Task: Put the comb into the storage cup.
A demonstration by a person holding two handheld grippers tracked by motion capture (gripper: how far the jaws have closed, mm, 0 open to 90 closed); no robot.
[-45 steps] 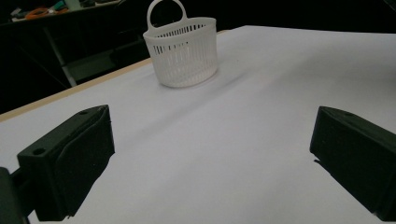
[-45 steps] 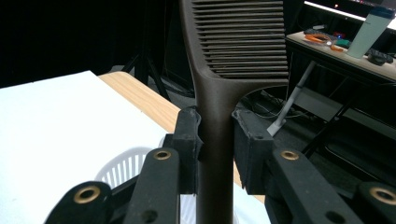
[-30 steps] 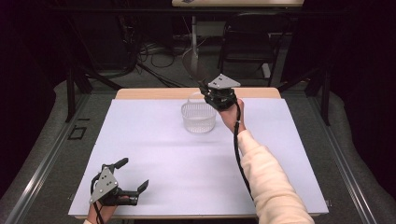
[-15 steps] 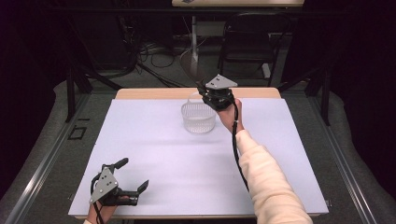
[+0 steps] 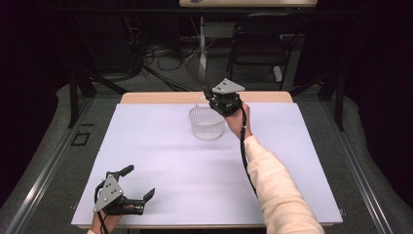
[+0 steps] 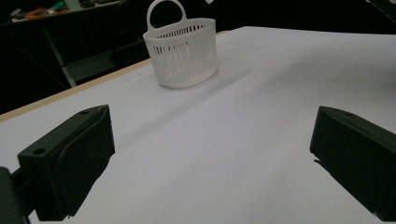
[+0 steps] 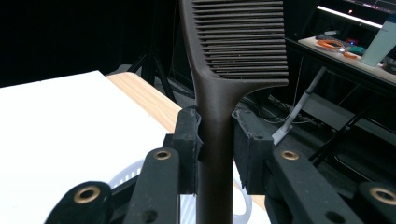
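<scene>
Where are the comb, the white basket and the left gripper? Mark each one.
comb point(image 7: 212, 135), right gripper view, on its handle between the jaws.
white basket point(image 6: 184, 60), left gripper view, on its slatted side wall.
left gripper point(image 5: 138, 183), high view, midway between the tips of its open jaws.

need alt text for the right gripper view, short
The right tool is shut on the handle of a dark comb, whose toothed end rises to the top of the frame. Below the jaws a white slotted basket shows, standing on a white table with a wooden edge; dark room behind.
</scene>
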